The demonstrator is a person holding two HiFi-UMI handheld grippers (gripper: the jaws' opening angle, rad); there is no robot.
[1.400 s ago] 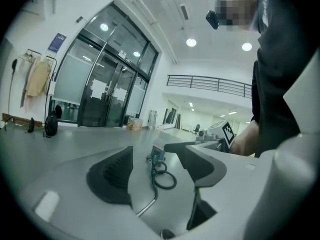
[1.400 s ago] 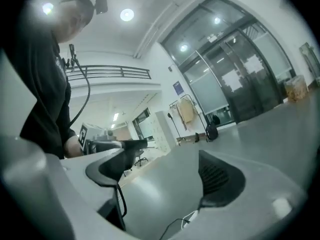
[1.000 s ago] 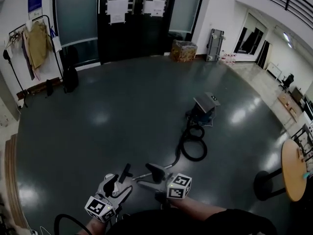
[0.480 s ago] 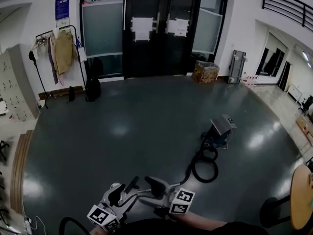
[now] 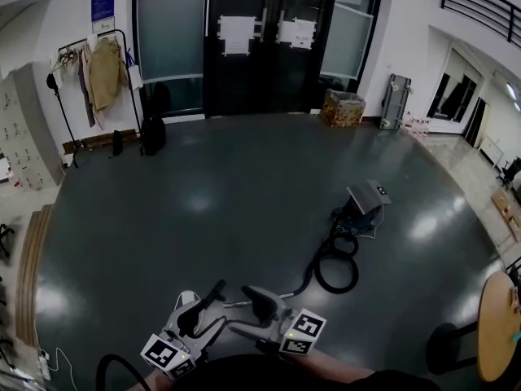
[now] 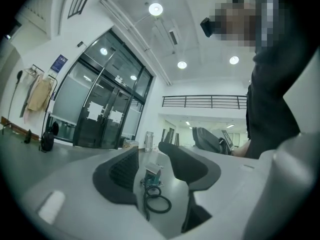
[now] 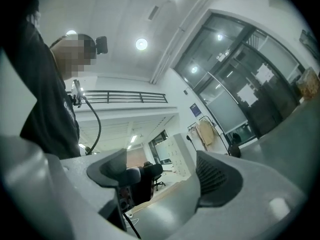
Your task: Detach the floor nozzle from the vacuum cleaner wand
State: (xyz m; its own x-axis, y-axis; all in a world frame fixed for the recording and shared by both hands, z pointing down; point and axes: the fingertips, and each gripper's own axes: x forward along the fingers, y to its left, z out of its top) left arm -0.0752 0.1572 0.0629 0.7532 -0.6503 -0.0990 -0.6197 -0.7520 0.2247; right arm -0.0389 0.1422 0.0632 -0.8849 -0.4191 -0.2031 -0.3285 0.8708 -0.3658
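**Q:** What do we record for the two grippers?

**A:** Both are raised near us, low in the head view and pointing about level. The left gripper has its jaws apart and closing, with nothing between the pads. Its own view shows only the far vacuum through the gap. The right gripper has its jaws wide apart and is also empty.

**Q:** Where is the work piece?

**A:** The vacuum sits on the floor, far right and well apart from both grippers. Its hose lies coiled and trails back toward us. A thin pale bar lies just beyond the jaws (possibly the wand, too small to confirm). We cannot pick out the nozzle in any view.

**Q:** Why are they held this way?

**A:** We judge it a carrying posture. With nothing yet gripped, the grippers are kept side by side and clear of the floor. Detachment has not begun. Next, both must come down to the wand's end, one to steady it and the other to pull the nozzle off.
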